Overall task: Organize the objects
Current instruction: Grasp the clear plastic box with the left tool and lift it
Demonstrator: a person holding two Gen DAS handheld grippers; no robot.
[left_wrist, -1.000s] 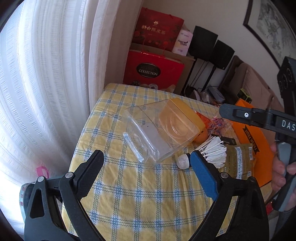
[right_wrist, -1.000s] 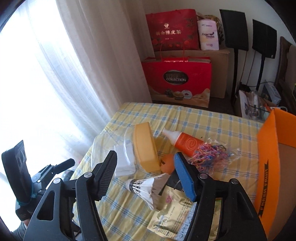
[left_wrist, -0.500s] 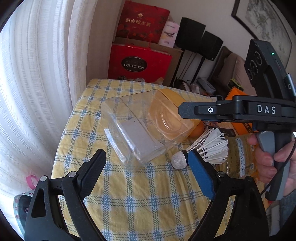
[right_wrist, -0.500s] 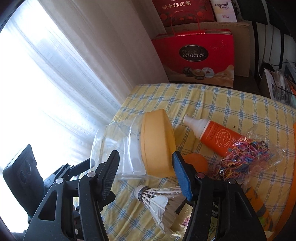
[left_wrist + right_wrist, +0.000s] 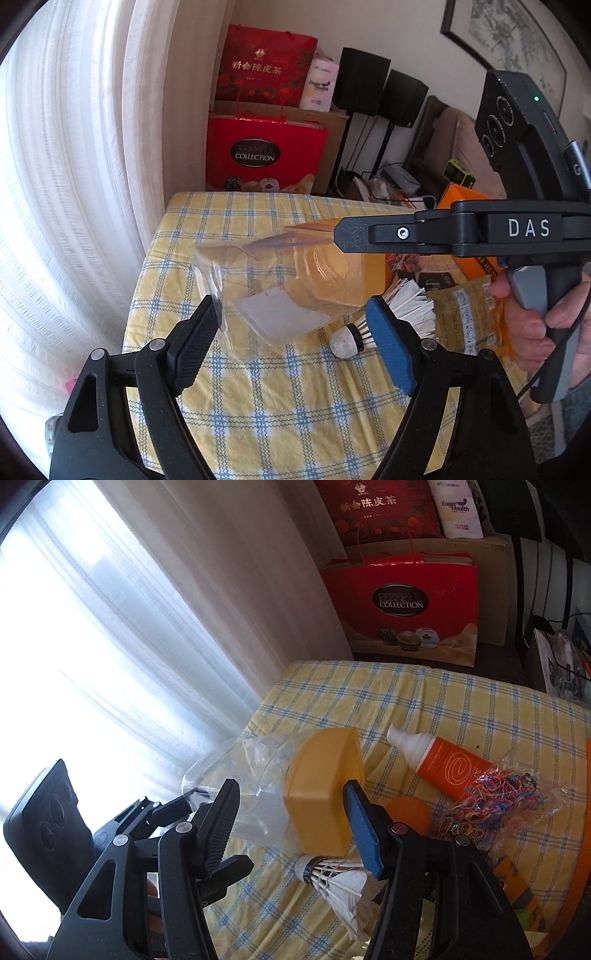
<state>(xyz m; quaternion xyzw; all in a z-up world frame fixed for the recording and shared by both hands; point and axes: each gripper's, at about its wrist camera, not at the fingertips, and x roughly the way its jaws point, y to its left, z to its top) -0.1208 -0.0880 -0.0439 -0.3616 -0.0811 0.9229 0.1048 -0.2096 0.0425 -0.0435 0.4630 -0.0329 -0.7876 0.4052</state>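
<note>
A clear plastic jar with a yellow lid lies on its side on the yellow checked tablecloth. My left gripper is open around the jar's clear bottom end. My right gripper is open, its fingers on either side of the lid end; it also shows in the left wrist view above the jar. A white shuttlecock lies just in front of the jar, also in the right wrist view.
An orange bottle with a white cap, a bag of coloured rubber bands, an orange ball and a snack packet lie right of the jar. An orange box stands at the right edge. Red gift bags stand beyond the table, curtains at left.
Both grippers have moved in on the jar: the left now straddles its clear end, the right its lid end. The jar and shuttlecock have not moved.
</note>
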